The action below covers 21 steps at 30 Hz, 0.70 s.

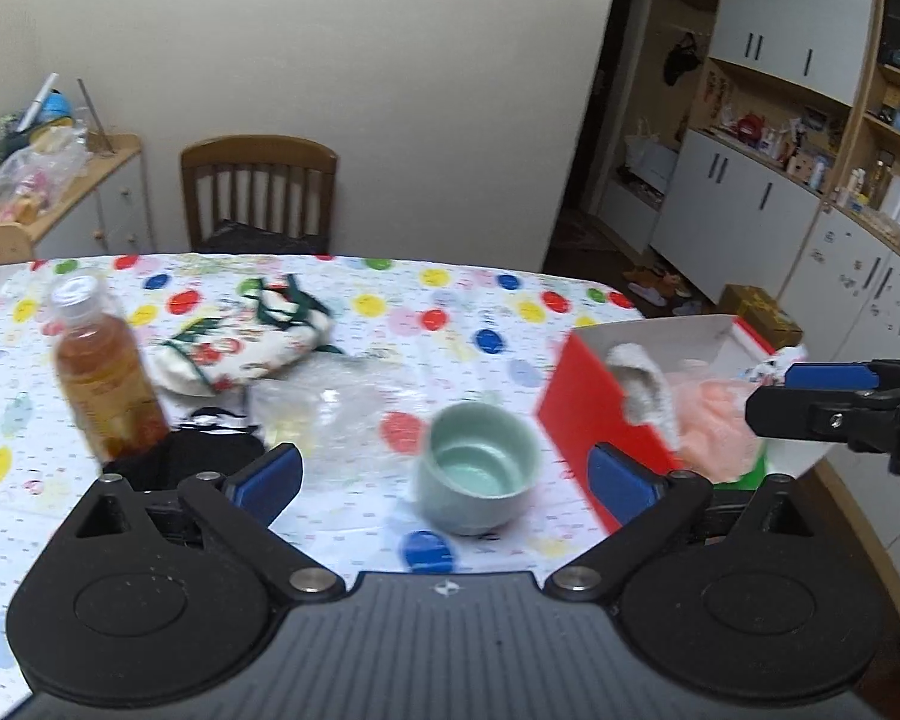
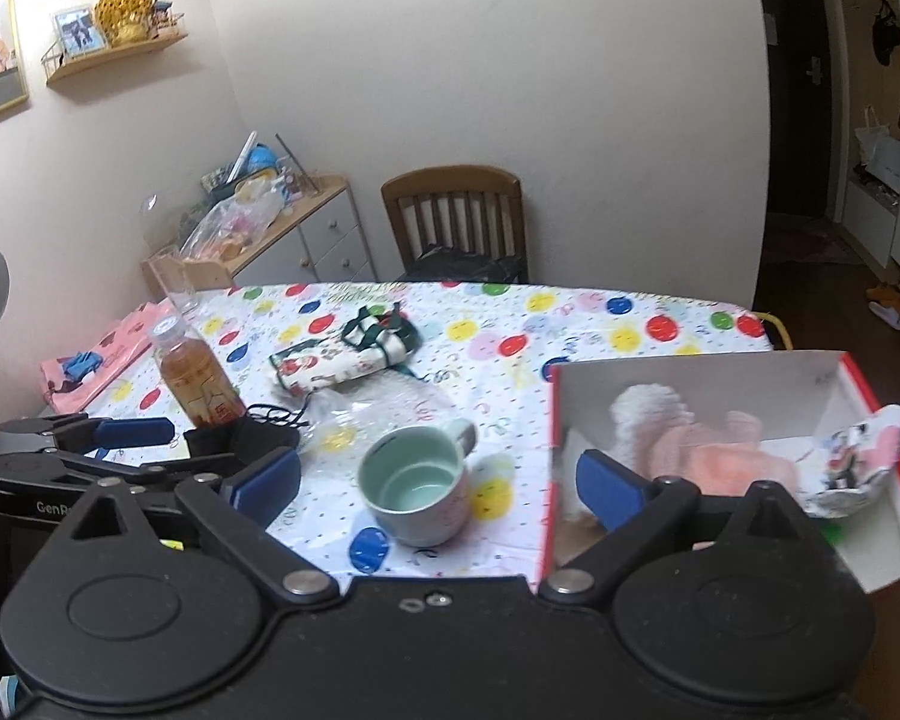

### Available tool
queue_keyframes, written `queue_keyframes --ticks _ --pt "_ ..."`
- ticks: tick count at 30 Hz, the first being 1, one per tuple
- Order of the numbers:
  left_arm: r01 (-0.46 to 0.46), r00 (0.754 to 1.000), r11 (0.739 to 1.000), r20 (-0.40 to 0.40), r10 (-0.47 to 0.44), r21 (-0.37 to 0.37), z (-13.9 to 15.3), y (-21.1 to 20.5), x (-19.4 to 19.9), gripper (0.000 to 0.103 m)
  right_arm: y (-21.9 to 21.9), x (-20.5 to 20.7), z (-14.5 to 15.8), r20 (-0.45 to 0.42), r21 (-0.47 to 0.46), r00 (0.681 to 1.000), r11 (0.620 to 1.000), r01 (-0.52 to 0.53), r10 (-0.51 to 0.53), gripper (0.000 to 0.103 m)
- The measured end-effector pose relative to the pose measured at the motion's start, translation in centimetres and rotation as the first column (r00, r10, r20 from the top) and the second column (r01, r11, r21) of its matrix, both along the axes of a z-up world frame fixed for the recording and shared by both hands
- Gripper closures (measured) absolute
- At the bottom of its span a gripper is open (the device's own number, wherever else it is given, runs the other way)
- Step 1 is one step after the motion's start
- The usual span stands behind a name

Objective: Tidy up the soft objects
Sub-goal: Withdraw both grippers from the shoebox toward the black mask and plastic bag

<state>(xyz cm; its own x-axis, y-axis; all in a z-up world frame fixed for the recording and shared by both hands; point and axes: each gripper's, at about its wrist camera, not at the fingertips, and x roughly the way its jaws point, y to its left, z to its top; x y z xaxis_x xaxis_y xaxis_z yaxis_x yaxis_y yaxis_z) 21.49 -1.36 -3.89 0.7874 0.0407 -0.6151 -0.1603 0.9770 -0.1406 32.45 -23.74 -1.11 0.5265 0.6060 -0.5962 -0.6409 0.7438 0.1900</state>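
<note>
A red box (image 1: 594,402) (image 2: 690,378) with a white inside stands at the table's right edge. In it lie a white fluffy item (image 1: 642,378) (image 2: 648,420), a pink fluffy cloth (image 1: 714,414) (image 2: 732,450) and a printed cloth (image 2: 858,462). A floral cloth with green straps (image 1: 246,342) (image 2: 342,360) lies mid-table. A black cloth (image 1: 210,450) (image 2: 240,438) sits by the bottle. My left gripper (image 1: 444,477) (image 2: 144,450) is open and empty, hovering before the mug. My right gripper (image 2: 438,483) (image 1: 792,396) is open and empty, its right finger over the box.
A pale green mug (image 1: 480,474) (image 2: 414,480), a tea bottle (image 1: 108,372) (image 2: 195,372) and a clear plastic bag (image 1: 342,402) (image 2: 378,414) share the dotted tablecloth (image 1: 480,300). A wooden chair (image 1: 258,192) (image 2: 456,210) stands behind. A pink bag (image 2: 90,372) lies far left.
</note>
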Motion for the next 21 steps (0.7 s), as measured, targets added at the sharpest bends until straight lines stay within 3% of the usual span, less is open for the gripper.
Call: queue_keyframes --ticks 12,21 --pt "-0.098 0.995 0.993 -0.007 0.097 -0.072 -4.2 7.3 -1.2 0.001 9.0 1.2 -1.9 -0.039 -0.068 0.998 0.996 -0.053 0.05 0.004" --pt "-0.188 0.979 0.981 -0.082 0.184 -0.039 -8.7 11.7 -0.4 0.001 16.7 4.2 -4.4 -0.058 -0.181 0.992 0.976 -0.124 0.115 0.005"
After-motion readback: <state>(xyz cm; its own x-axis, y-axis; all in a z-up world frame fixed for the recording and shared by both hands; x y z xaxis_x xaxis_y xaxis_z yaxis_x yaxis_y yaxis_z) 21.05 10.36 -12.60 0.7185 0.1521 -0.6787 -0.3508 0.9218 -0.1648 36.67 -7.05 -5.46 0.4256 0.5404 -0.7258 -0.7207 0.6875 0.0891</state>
